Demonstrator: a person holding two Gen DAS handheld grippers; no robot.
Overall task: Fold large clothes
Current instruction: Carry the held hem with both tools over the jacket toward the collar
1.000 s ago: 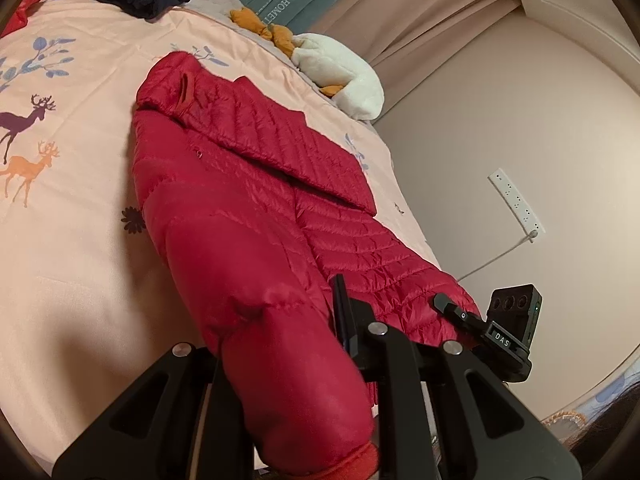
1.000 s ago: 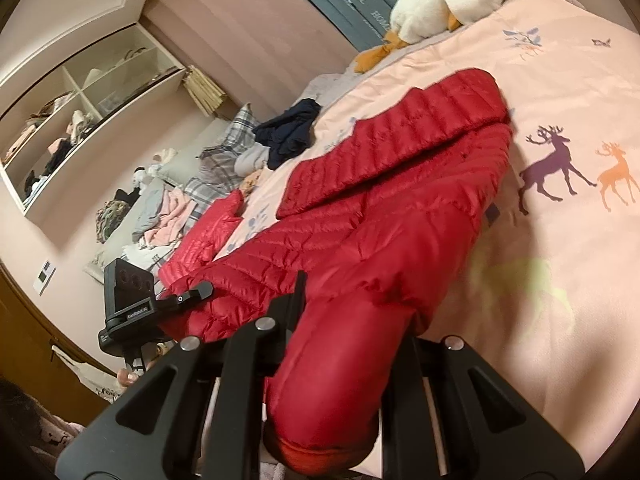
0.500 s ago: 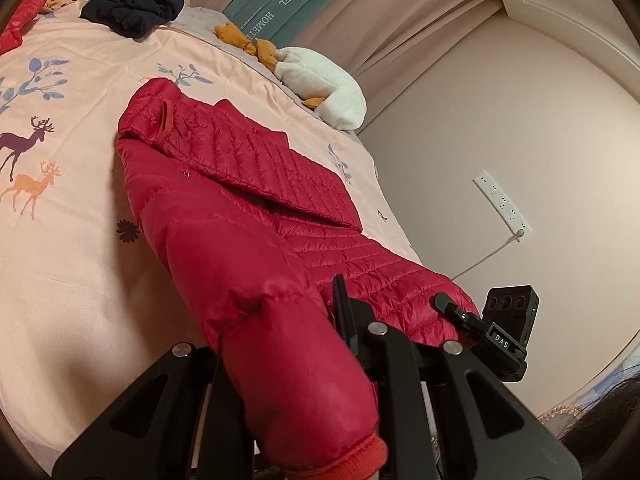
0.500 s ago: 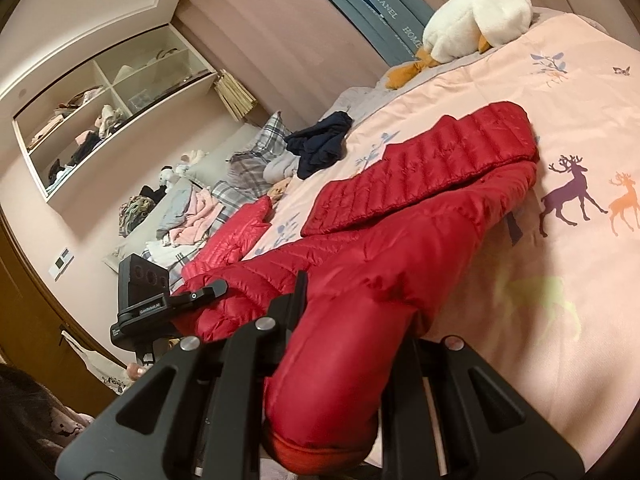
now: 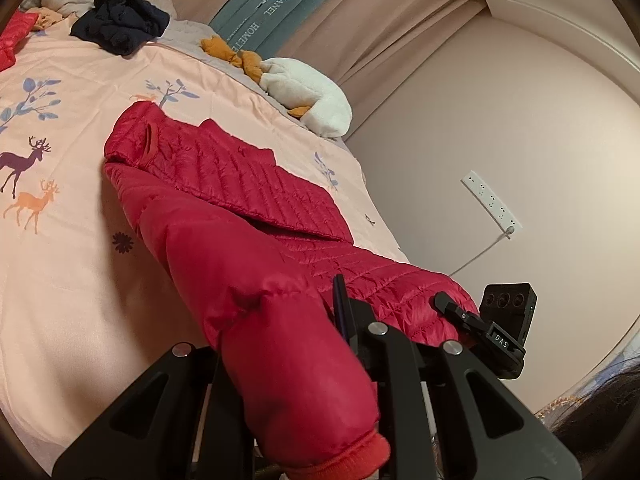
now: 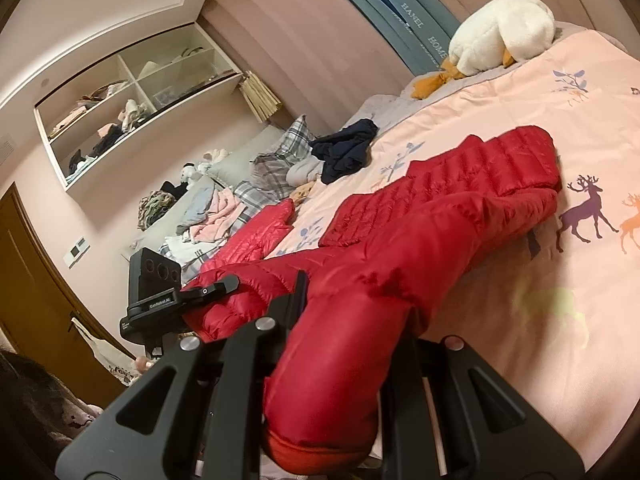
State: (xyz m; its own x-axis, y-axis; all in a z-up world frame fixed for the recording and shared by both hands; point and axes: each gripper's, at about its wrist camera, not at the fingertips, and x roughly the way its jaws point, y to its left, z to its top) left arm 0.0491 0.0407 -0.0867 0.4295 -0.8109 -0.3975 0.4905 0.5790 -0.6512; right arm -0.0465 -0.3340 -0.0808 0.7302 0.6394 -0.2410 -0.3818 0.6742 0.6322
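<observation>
Sprawling quilted red jacket (image 5: 224,208), glossy

The right gripper (image 6: 340,320) has its jaws clamped on what looks like the red jacket's (image 6: 420,240) cuffed sleeve.

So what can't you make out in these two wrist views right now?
- Left tool pads: left wrist view, covered by the red jacket sleeve.
- Right tool pads: right wrist view, same.
- Shelf contents: too small.
- Person: cut off at both frame edges.
</observation>
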